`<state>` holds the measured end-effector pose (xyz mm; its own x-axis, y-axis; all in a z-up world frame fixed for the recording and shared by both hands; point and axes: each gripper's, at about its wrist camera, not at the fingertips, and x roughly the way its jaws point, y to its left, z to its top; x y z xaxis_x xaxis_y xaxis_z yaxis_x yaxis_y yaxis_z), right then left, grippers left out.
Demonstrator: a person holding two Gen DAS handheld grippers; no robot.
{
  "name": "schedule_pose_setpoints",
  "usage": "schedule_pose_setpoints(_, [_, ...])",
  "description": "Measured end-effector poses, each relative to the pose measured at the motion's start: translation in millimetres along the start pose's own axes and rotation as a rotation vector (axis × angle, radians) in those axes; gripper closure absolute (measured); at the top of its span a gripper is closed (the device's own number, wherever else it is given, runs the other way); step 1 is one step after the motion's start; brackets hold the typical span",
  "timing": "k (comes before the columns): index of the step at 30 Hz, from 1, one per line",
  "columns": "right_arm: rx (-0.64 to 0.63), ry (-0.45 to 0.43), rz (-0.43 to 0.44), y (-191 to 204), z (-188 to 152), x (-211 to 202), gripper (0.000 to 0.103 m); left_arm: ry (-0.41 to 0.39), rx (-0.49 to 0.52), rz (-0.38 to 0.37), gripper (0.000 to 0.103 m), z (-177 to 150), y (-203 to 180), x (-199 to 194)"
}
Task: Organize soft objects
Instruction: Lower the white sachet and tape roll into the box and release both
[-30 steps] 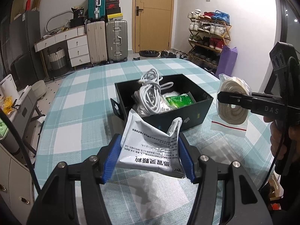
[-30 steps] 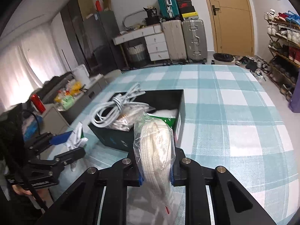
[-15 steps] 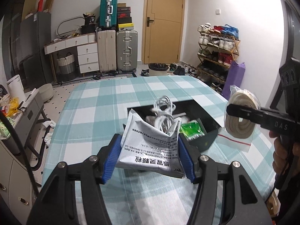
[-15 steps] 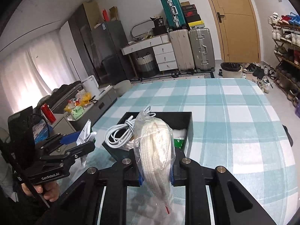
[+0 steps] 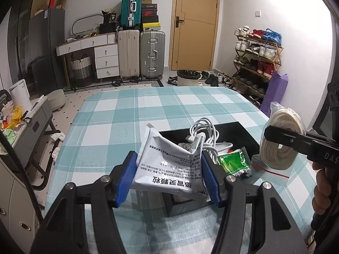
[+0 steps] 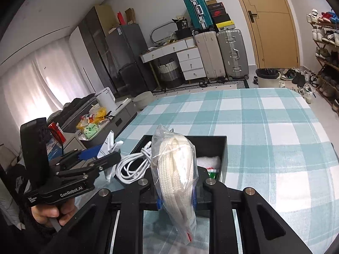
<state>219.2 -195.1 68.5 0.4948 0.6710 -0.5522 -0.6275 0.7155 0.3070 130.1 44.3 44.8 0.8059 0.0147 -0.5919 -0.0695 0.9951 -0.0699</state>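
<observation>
My left gripper [image 5: 168,174] is shut on a white printed sachet [image 5: 169,165] and holds it above the near-left corner of a black box [image 5: 250,141]. The box holds a white cable bundle [image 5: 203,133], a green packet [image 5: 233,162] and white padding [image 6: 208,162]. My right gripper [image 6: 175,201] is shut on a clear zip bag of coiled white rope [image 6: 175,169], raised over the box's near side. In the left wrist view the rope bag [image 5: 279,146] hangs at the right. In the right wrist view the left gripper [image 6: 101,158] is left of the box [image 6: 223,148].
The box sits on a table with a teal and white checked cloth [image 5: 148,110]. A grey side cabinet with clutter [image 5: 27,122] stands at the table's left. Suitcases [image 5: 139,55], drawers, a door and a shoe rack [image 5: 258,57] line the far walls.
Both grippers have risen and pulled back from the box with their loads still held. The box now looks smaller and lower in both views.
</observation>
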Motion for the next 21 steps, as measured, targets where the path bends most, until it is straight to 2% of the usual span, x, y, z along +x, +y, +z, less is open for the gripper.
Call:
schedule_pose_setpoints(6, [-0.007, -0.001, 0.003, -1, 10, 15, 0.084, 0.019, 0.008, -0.025, 0.044, 6, -6, 14])
schedule_pose_setpoints(12, [0.014, 0.037, 0.011, -10, 13, 42, 0.084, 0.049, 0.026, -0.077, 0.044, 7, -19, 26])
schedule_pose_setpoints(21, [0.06, 0.088, 0.019, -24, 11, 69, 0.085, 0.077, 0.058, -0.11, 0.044, 9, -33, 38])
